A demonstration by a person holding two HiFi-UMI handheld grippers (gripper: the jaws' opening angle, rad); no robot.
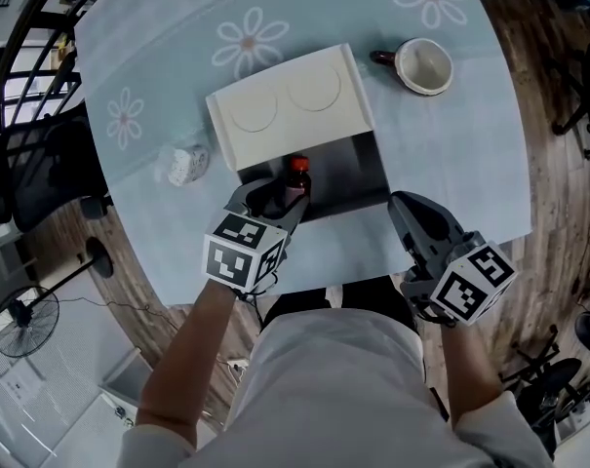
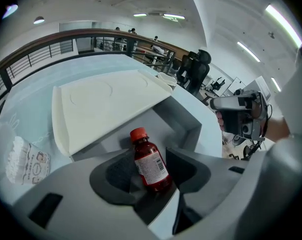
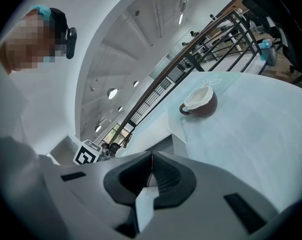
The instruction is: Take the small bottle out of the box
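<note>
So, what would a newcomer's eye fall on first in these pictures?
Probably the small dark red bottle with a red cap, which stands in the open white box in the middle of the pale blue daisy-print tablecloth, between the parted jaws of the left claw. After that, the brown mug with a white inside, at the far right on the same cloth.

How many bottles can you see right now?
1. The small bottle, red-capped, stands in the open box, at its near left edge, between the left gripper's open jaws. Others could be hidden under the white lid.
</note>
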